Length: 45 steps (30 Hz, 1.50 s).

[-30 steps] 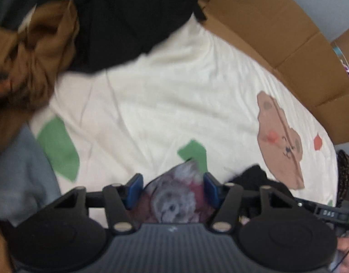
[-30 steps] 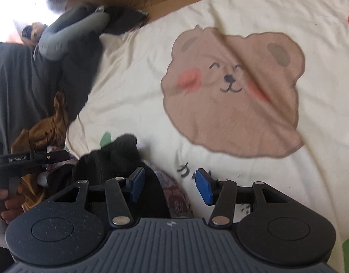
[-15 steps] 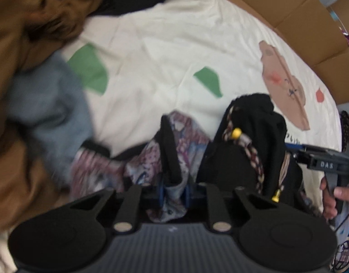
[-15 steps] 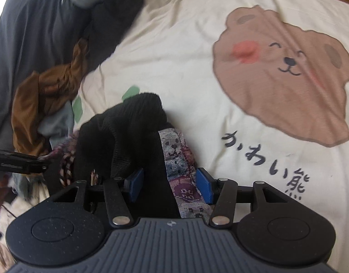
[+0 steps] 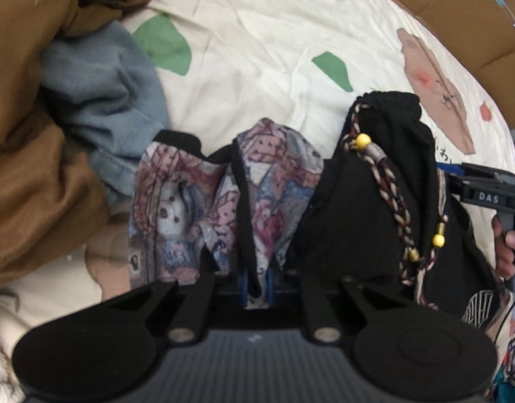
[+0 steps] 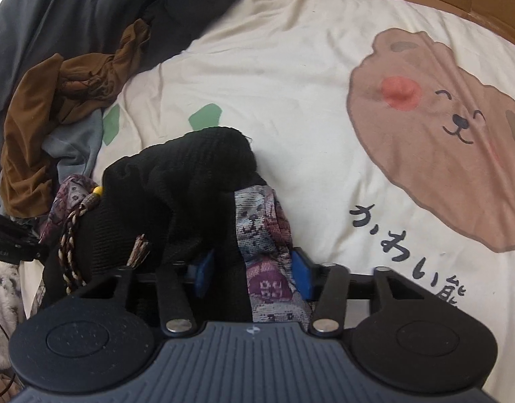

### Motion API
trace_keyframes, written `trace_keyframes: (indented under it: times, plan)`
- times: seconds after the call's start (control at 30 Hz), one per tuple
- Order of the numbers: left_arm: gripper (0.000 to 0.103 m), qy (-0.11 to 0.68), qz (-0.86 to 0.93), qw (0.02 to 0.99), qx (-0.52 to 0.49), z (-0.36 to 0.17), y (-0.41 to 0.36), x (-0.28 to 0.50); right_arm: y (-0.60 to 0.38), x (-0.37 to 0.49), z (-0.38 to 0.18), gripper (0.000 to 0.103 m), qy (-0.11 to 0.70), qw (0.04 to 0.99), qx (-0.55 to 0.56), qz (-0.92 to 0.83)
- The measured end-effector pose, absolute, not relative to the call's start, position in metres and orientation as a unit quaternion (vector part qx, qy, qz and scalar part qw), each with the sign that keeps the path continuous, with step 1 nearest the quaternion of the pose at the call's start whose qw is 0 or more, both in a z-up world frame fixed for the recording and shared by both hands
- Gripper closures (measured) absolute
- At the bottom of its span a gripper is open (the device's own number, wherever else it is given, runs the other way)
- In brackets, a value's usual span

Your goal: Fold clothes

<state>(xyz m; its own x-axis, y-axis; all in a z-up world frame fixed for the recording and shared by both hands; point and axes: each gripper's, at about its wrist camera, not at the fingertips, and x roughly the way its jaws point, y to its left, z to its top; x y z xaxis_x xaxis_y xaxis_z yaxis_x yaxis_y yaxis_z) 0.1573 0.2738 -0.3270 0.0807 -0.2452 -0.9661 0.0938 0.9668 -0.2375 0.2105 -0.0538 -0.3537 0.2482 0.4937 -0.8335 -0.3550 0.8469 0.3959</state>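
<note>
1. Cream bedsheet [image 6: 291, 67] with a bear print [image 6: 435, 141] lies ahead of both grippers.
2. Left gripper [image 5: 256, 283] is level, pads pinched tight on the patterned garment [image 5: 270, 188] bunched right before it.
3. Right gripper [image 6: 254, 270] has fabric between its pads, which stand apart; whether they clamp it is unclear.
4. Only the left view shows a hand [image 5: 504, 245] to the right; only the right view shows dark clothes [image 6: 55, 16] far left.

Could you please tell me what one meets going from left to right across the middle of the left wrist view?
Crumpled brown fabric garment → light blue denim garment → patterned pink-and-grey knit garment → black garment with braided beaded cord → other gripper held in a hand.
</note>
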Motion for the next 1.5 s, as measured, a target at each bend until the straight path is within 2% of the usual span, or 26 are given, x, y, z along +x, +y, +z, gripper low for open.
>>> trace_keyframes:
  times: [0.03, 0.13, 0.5, 1.03, 1.17, 1.5]
  plan:
    - [0.094, 0.665, -0.116, 0.736, -0.052, -0.325, 0.273, 0.157, -0.055, 0.211, -0.353, 0.083, 0.551, 0.787, 0.065, 0.270]
    - [0.095, 0.651, -0.129, 0.746, -0.044, -0.314, 0.271, 0.161, -0.064, 0.211, -0.347, 0.089, 0.547, 0.790, 0.073, 0.267]
    - [0.096, 0.583, -0.164, 0.794, -0.049, -0.257, 0.249, 0.189, -0.140, 0.191, -0.294, 0.091, 0.511, 0.833, 0.076, 0.199]
    - [0.096, 0.520, -0.252, 0.816, -0.033, -0.212, 0.177, 0.225, -0.257, 0.144, -0.232, 0.091, 0.469, 0.875, 0.092, 0.077]
    - [0.096, 0.524, -0.255, 0.812, -0.033, -0.218, 0.173, 0.227, -0.278, 0.141, -0.226, 0.091, 0.460, 0.880, 0.105, 0.050]
    - [0.096, 0.605, -0.214, 0.767, -0.016, -0.290, 0.199, 0.204, -0.290, 0.118, -0.293, 0.091, 0.514, 0.847, 0.138, 0.019]
